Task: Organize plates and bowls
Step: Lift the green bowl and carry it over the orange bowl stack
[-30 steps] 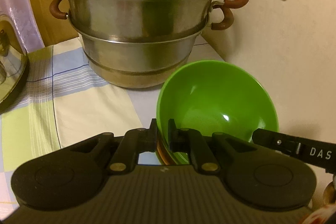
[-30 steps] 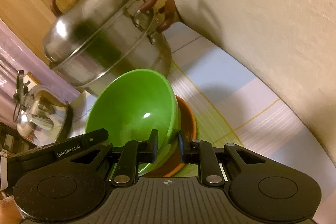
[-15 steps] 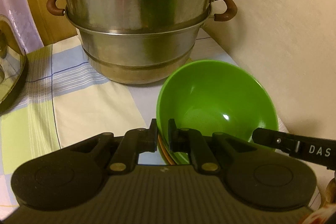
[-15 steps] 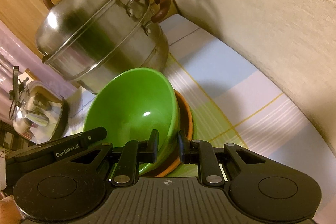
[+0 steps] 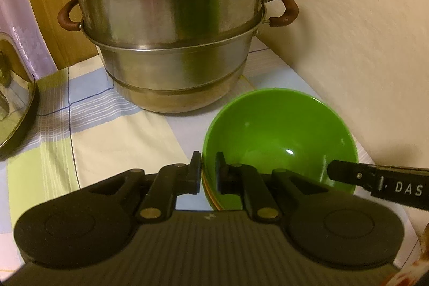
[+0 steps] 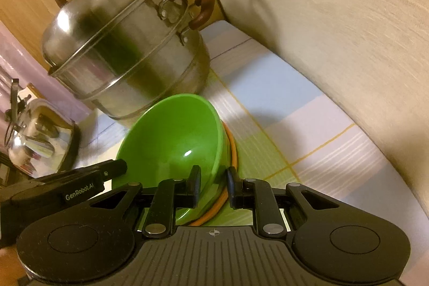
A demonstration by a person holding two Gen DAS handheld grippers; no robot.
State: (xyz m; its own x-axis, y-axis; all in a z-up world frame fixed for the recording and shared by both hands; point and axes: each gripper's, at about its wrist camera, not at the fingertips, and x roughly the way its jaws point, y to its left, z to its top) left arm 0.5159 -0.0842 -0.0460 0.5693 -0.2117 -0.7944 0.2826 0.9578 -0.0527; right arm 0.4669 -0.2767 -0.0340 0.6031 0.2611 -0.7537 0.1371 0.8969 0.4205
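Over the checked cloth (image 5: 107, 141), from the left wrist: gripping the green bowl (image 5: 278, 141) by its near rim with the left gripper (image 5: 208, 170), one finger inside and one outside, pinched onto the bowl's side. Sits just in front of the steamer pot (image 5: 171, 44), close to the wall on the right; resting or hovering, cannot tell. Looks like the placing step for a nested pair. To do it well: keep both wrists level, lower together, stay clear of the pot's base, and let go only once the weight is on the cloth. Open one side early and risk tipping the stack.

From the right wrist: clamping the opposite rim with the right gripper (image 6: 213, 178), catching both the green bowl and the edge of the orange bowl (image 6: 232, 149) beneath it between the fingers. Nested green inside orange, and tilted in this view, though possibly only because the camera is canted. Beyond, the same pot, with a kettle (image 6: 34, 144) off to the left.

Against half a second back: same pinch on both sides, no visible widening. In the left view, far rim of the green bowl lower in frame, and the pot larger. In the right view, much less orange showing beside the green; seated deeper or merely turned, cannot say which.
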